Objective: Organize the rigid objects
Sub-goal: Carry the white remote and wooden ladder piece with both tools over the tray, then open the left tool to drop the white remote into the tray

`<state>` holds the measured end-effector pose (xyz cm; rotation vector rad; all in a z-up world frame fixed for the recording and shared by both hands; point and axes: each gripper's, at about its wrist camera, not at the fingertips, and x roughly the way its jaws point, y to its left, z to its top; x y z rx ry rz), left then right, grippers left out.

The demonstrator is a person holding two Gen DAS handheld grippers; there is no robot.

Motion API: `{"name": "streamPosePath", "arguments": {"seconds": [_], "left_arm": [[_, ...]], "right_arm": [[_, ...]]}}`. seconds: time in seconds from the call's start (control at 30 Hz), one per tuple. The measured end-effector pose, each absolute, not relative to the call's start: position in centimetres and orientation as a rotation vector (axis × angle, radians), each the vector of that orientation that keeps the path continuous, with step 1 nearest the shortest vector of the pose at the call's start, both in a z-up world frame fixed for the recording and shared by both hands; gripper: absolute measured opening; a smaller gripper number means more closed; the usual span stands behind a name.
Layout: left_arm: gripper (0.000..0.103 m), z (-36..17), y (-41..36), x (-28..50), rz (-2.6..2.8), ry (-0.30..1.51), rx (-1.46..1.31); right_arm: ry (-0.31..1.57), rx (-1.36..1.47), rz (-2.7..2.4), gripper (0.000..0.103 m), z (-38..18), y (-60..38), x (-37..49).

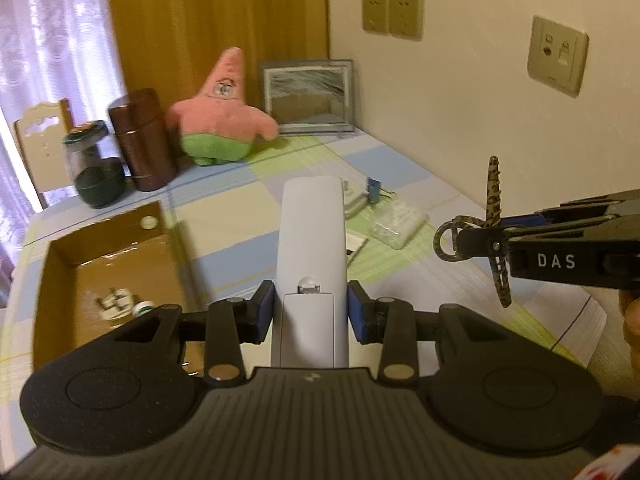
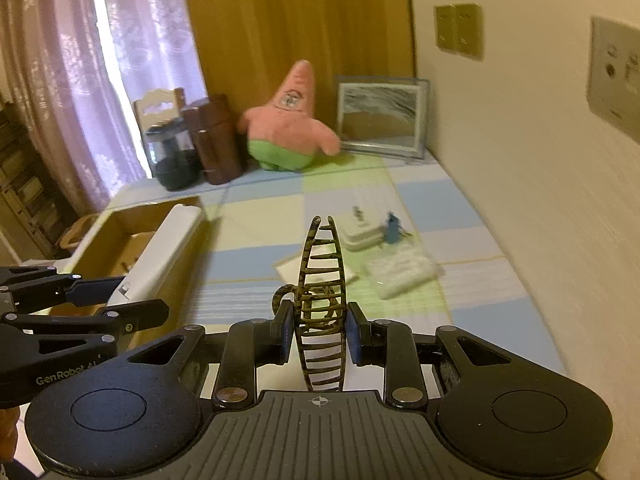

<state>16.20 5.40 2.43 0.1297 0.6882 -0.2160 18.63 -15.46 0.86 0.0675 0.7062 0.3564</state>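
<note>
My left gripper (image 1: 311, 308) is shut on the near end of a long white remote control (image 1: 312, 232), which points away over the checked tablecloth. From the right wrist view the remote (image 2: 160, 248) hangs over the edge of an open cardboard box (image 2: 136, 216), with the left gripper (image 2: 120, 300) at its end. My right gripper (image 2: 319, 332) is shut on a leopard-patterned hair claw clip (image 2: 322, 280), held upright above the table. The left wrist view shows that clip (image 1: 494, 184) in the right gripper (image 1: 500, 232) at the right. The box (image 1: 100, 240) holds a white plug (image 1: 116, 304) and small items.
On the cloth lie a white adapter (image 2: 360, 232), a blue piece (image 2: 393, 228), a clear plastic case (image 2: 404, 272) and a paper sheet. At the back stand a pink star plush (image 1: 224, 112), brown canister (image 1: 140, 140), glass jar (image 1: 90, 160) and picture frame (image 1: 308, 96). A wall with sockets runs along the right.
</note>
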Motion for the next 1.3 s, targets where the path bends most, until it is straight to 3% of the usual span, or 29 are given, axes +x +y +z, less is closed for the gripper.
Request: {"name": "streamPosePath", "arguments": {"seconds": [0.67, 1.3], "left_arm": [[0.033, 4.7, 17.6, 12.0, -0.010, 0.686, 0.081], [0.033, 2.2, 25.6, 14.5, 0.074, 0.741, 0.063]], "right_arm": [[0.687, -0.024, 0.531, 0.024, 2.0, -4.0, 17.7], [0.721, -0.067, 0.625, 0.024, -0.5, 5.0, 21.2]]}}
